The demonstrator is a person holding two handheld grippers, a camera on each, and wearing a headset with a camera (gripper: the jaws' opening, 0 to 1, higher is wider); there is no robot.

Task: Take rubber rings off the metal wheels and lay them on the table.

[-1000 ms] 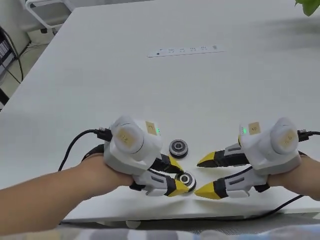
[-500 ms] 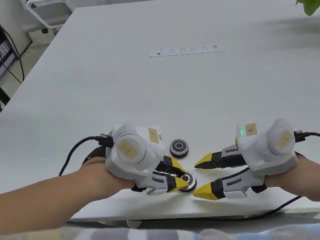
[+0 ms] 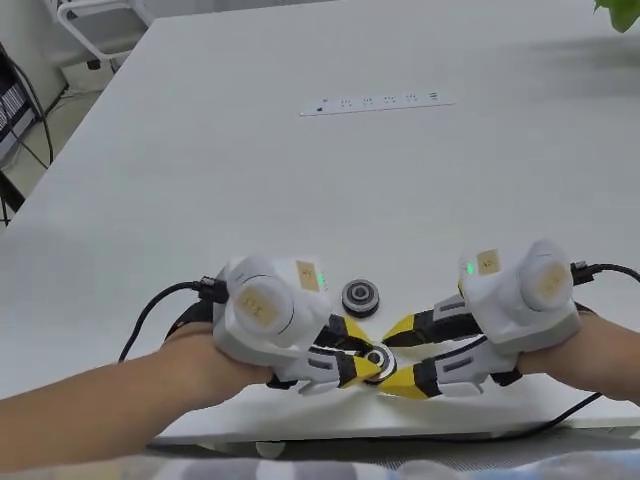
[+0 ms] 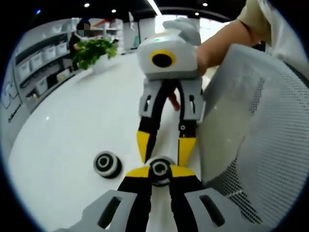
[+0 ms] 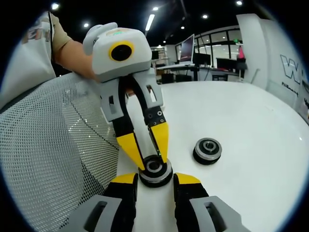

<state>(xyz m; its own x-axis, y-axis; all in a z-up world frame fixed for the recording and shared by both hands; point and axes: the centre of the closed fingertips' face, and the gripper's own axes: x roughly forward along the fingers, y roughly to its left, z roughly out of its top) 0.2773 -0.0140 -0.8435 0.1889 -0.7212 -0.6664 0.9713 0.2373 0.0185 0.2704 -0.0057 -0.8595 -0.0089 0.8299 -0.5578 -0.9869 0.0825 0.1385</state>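
Observation:
A small metal wheel with a black rubber ring (image 3: 377, 359) is held just above the table's near edge, with my left gripper (image 3: 370, 363) shut on it. In the left gripper view that wheel (image 4: 160, 170) sits between my yellow tips (image 4: 160, 174). My right gripper (image 3: 394, 357) faces it from the right, open, one jaw on each side of the wheel (image 5: 154, 170); I see no squeeze on the ring. A second wheel with its ring (image 3: 360, 297) lies flat on the white table (image 3: 300, 200) just behind, also seen as the loose wheel (image 5: 207, 151) in the right gripper view.
A flush power strip (image 3: 378, 102) sits mid-table, far from the work. The table's front edge runs right under both grippers. A grey mesh chair (image 4: 251, 135) stands below that edge. A potted plant (image 3: 620, 10) is at the far right corner. Cables trail from both grippers.
My right gripper has moved left until its open jaws straddle the held wheel. The left gripper has kept its hold and shifted slightly right.

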